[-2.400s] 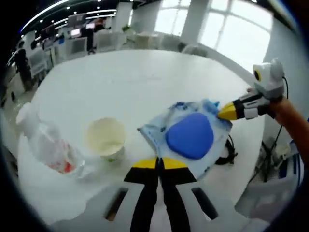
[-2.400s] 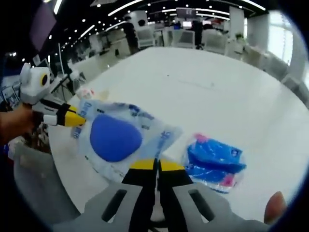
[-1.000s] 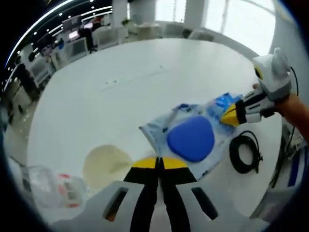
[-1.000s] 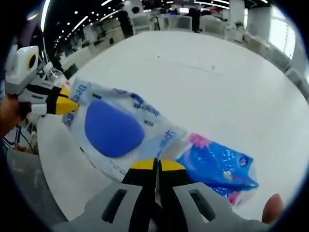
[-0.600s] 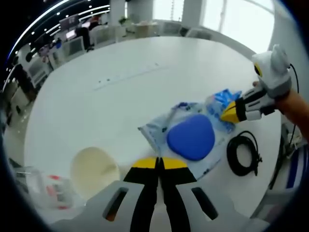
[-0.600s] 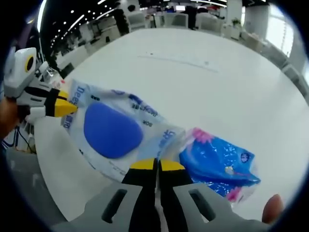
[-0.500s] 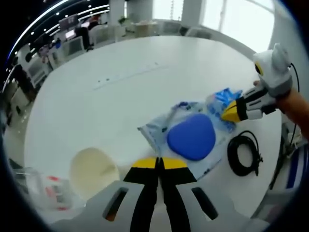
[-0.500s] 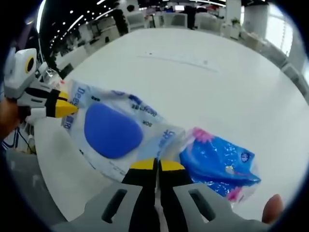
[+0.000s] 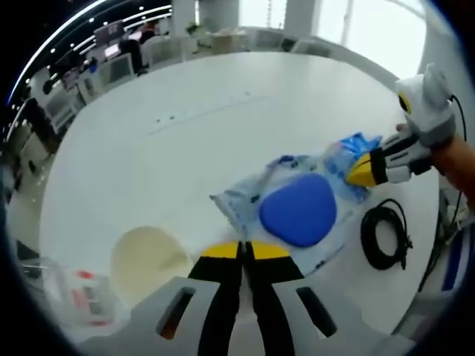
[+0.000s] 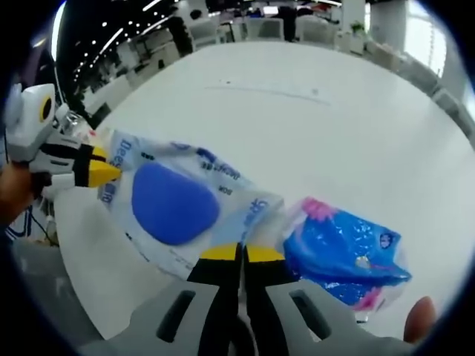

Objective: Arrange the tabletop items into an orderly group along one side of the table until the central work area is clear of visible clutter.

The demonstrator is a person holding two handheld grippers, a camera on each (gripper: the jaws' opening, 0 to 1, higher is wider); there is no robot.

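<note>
A clear wipes pack [image 9: 300, 208] with a blue oval lid hangs stretched between the two grippers. My left gripper [image 9: 243, 251] is shut on its near edge. From the right, my right gripper [image 9: 367, 169] pinches the far edge. In the right gripper view, the right gripper [image 10: 241, 254] is shut on one corner of the wipes pack [image 10: 174, 202], and the left gripper [image 10: 95, 172] holds the opposite end. A blue tissue pack [image 10: 345, 252] lies on the white table [image 10: 312, 126], touching the wipes pack; it also shows as the tissue pack [image 9: 356, 144] behind the right gripper.
A pale paper cup [image 9: 148, 256] and a crumpled clear plastic bottle [image 9: 82, 293] stand near the table edge at lower left. A coiled black cable [image 9: 386, 233] lies at the right edge. Office desks and chairs ring the table [image 9: 193, 126]. A fingertip [image 10: 423, 311] shows at lower right.
Both grippers have carried the wipes pack sideways to the blue tissue pack, and they now touch. The cup and bottle slid left in the left gripper view; the cable came into view.
</note>
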